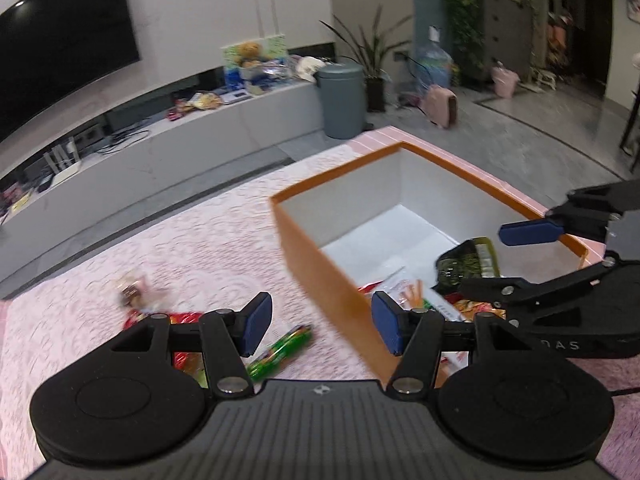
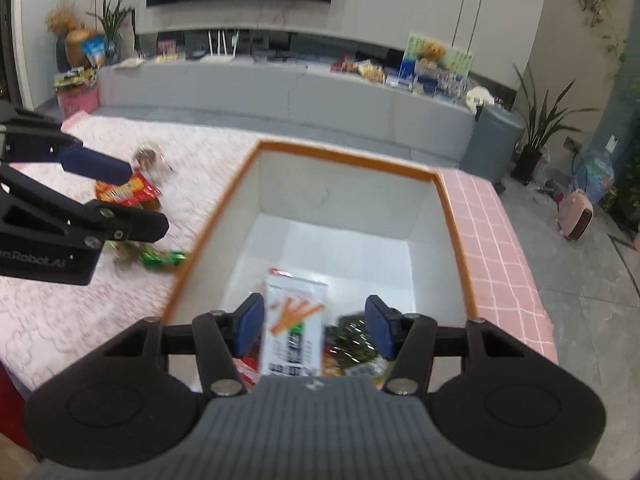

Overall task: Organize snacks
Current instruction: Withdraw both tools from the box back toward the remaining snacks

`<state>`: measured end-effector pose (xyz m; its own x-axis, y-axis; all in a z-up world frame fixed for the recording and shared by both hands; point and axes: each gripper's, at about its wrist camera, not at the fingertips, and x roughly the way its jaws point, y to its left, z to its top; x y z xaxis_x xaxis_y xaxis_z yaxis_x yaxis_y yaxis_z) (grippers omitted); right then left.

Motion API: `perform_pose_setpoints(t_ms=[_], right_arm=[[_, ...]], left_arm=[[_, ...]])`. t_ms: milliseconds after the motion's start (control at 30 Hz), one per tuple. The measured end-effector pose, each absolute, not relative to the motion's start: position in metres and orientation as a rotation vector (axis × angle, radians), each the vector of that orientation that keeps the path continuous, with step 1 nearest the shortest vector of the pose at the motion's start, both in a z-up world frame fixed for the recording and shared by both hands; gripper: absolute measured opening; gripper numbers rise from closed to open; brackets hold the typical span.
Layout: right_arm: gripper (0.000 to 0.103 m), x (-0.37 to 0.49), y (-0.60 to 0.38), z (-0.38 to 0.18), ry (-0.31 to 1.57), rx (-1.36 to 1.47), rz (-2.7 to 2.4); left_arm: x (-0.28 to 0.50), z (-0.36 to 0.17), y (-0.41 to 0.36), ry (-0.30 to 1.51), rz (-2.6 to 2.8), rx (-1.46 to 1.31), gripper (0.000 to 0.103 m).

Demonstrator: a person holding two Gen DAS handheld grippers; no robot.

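Several snacks already lie in the orange box [image 2: 452,216]; a white stick-snack pack [image 2: 294,320] sits below and between the spread, empty jaws of the right gripper [image 2: 316,326]. Left gripper [image 1: 322,324], jaws likewise spread and empty, hovers at the box's near corner. Green packet [image 1: 280,354] lies just beneath its left jaw, red packet [image 2: 128,192] beyond. Likely step: fetching the next loose snack; calls for lowering onto the green packet.

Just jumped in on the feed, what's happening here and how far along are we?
A person with two handheld grippers is sorting snacks into an orange box. The right gripper hangs open over the box, above a white biscuit-stick pack and a dark green packet already inside. The left gripper is open and empty over the pink tablecloth, where a green packet, a red packet and a small clear-wrapped snack still lie.
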<state>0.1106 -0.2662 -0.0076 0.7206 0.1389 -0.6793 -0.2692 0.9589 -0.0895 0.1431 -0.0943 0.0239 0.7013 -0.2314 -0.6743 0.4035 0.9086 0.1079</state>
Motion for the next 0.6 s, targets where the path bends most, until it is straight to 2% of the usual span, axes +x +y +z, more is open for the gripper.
perform_pose_setpoints(t_ms=[200, 600], right_arm=[[0.056, 0.085, -0.233, -0.007, 0.655, -0.159, 0.219], [0.056, 0.053, -0.168, -0.029, 0.617, -0.047, 0.270]], left_arm=[[0.124, 0.018, -0.057, 0.687, -0.279, 0.227, 0.068], [0.095, -0.016, 0.025, 0.741, -0.157, 0.113, 0.067]])
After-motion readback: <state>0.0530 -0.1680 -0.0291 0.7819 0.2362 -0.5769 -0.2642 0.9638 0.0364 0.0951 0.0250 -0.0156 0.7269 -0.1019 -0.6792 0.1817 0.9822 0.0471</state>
